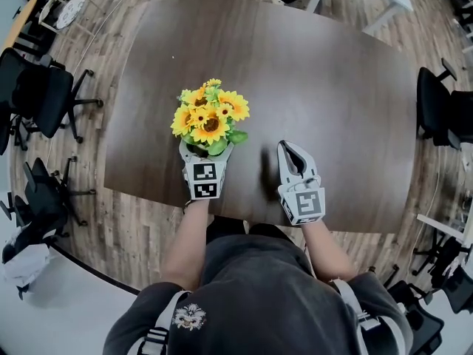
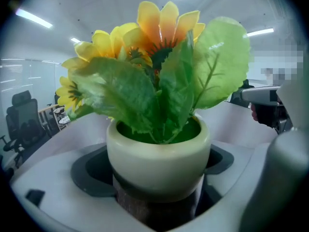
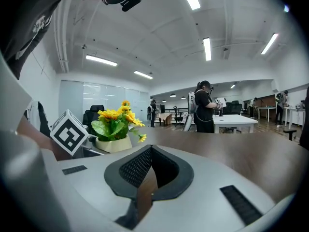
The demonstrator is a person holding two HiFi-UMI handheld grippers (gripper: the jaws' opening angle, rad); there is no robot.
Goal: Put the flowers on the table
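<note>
Your left hand-held gripper (image 1: 205, 151) clamps the pot (image 2: 157, 153) of flowers (image 1: 210, 117), upright near the tabletop's (image 1: 332, 87) front edge. Your right hand-held gripper (image 1: 289, 149) sits just beside it, jaws together, holding nothing.

The flowers (image 1: 210, 117) are showing yellow petals, turning orange toward brown centres, over green leaves. Their pot (image 2: 157, 156) is looking pale cream. The table (image 1: 332, 87) is showing dark brown wood grain. The left gripper (image 1: 205, 154) and right gripper (image 1: 290, 150) are showing light grey shells, dark pads, and black-and-white square markers.
</note>
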